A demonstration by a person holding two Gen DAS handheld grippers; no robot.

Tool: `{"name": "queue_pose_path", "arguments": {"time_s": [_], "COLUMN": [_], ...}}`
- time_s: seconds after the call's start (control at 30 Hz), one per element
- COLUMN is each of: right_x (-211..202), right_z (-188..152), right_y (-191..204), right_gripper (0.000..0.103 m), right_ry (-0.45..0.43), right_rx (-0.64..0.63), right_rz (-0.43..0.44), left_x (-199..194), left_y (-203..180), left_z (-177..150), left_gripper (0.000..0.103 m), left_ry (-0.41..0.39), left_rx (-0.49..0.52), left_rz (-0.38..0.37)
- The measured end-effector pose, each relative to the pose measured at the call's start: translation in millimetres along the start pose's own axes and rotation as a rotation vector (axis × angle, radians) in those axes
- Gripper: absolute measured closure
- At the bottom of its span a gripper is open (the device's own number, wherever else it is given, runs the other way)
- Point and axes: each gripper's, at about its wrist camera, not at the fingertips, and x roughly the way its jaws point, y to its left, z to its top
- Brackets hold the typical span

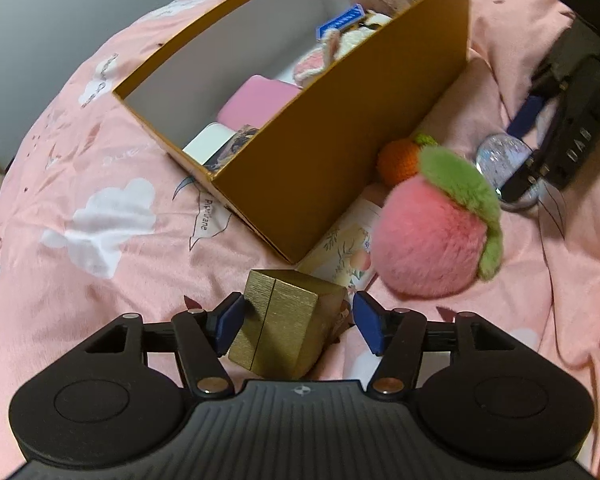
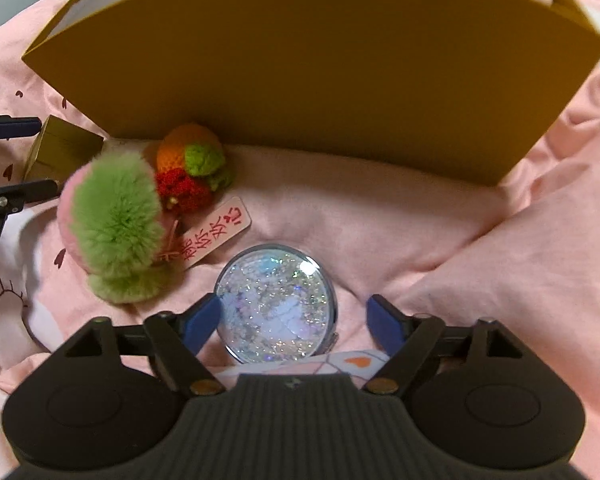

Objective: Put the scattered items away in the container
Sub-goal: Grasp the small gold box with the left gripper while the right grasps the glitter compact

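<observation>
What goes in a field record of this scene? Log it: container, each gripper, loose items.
container: open yellow box on pink bedding, already holding several items
left gripper: open, fingers either side of gold box
right gripper: open, fingers either side of glitter compact
loose items: pink plush peach, crochet orange, floral card

left tool point(image 1: 298, 322) spread, right tool point(image 2: 294, 320) spread
</observation>
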Motion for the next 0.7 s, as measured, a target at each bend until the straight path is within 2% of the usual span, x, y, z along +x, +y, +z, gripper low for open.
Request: {"name": "queue_pose_path", "arguments": {"time_s": [0.1,0.2,0.33,0.4,0.43,0.47,0.57,0.7], "right_x": [2.8,0.5,1.0,-0.9,-2.8,-5.9,-16.2,-26.7], "right_z": [1.3,2.5,0.0,-2.1,-2.7,-3.5,-6.5,-7.4], "right_y": [-4.6,-2.3,-6.4,-9.8,-11.0,-12.5,-17.8,-21.9], "right_gripper": [0.019,0.021,0.023,0.031,0.036,0.046,0.065,0.072], "right_ry": [0.012,0.025,0.017,0.007,0.005,0.003,0.003,0.008], "right_rx": [0.033,0.021,0.031,0.045,0.052,0.060,0.098,0.134], "right_rz": [0.029,0.039,0.063,0.079,0.086,0.092,0.136,0.216], "left_x": [-7.1,-10.6,2.1,10.6,13.2,13.6,10.5,10.1], "left_y": [6.1,9.8,13.2,10.9,10.1,9.2,7.8,8.5], "left_z": [-0.7,3.5,8.2,9.2,9.7,10.7,10.0,7.1], "left_gripper": [0.034,0.034,0.034,0.040,0.046,0.046,0.046,0.046], "left_ry": [0.011,0.019,0.060,0.096,0.112,0.121,0.126,0.121], "left_rx": [0.033,0.101,0.134,0.154,0.155,0.154,0.155,0.127], "left_rz": [-0.058,-0.031,-0.086,-0.095,-0.105,-0.106,-0.100,-0.089]}}
